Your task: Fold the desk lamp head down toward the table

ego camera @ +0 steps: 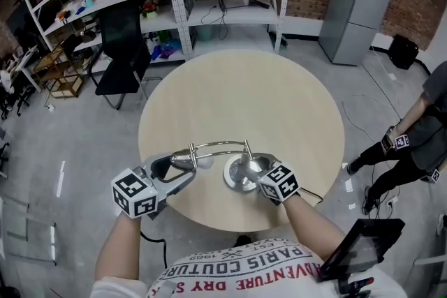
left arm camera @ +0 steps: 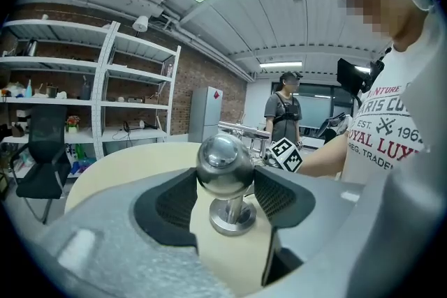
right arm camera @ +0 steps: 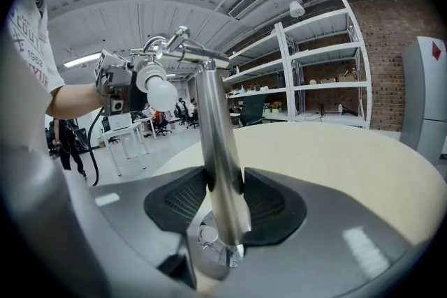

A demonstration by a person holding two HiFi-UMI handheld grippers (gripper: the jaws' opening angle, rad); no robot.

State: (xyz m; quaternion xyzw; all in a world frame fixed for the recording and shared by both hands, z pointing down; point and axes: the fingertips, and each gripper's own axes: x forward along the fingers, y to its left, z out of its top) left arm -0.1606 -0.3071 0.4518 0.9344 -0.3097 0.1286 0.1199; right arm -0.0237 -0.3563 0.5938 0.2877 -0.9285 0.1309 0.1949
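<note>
- Pale wood desk [ego camera: 279,101], round, carries the lamp near its front edge, close to the person.
- Chrome lamp [ego camera: 222,150]: its round base [ego camera: 234,181] lies flat on the desk, a post [right arm camera: 216,150] stands upright from it, and an arm [ego camera: 216,144] reaches from the post's top toward the person's left.
- Right tongs [right arm camera: 223,199] pinch the post low down, just above the base, with a pad pressed on each side. This reads as the bracing grip.
- Left tongs [left arm camera: 225,192] pinch the head [left arm camera: 223,160], a ball-shaped chrome shell on a short neck, with a pad pressed against each side of the ball.
- In the right gripper view the head hangs at the arm's far end, about level with the post's top and well above the desk.
- White bulb [right arm camera: 162,93] sticks out of the head, aimed down and toward the post.
- Step in hand, as I judge it: both grips are set and the fold is at its start, with the head not yet near the desk.
- Next move: the left tongs should swing the head down about the joint [right arm camera: 202,63] at the post's top. The right tongs must hold the post firm meanwhile, or the base may tip or slide.
</note>
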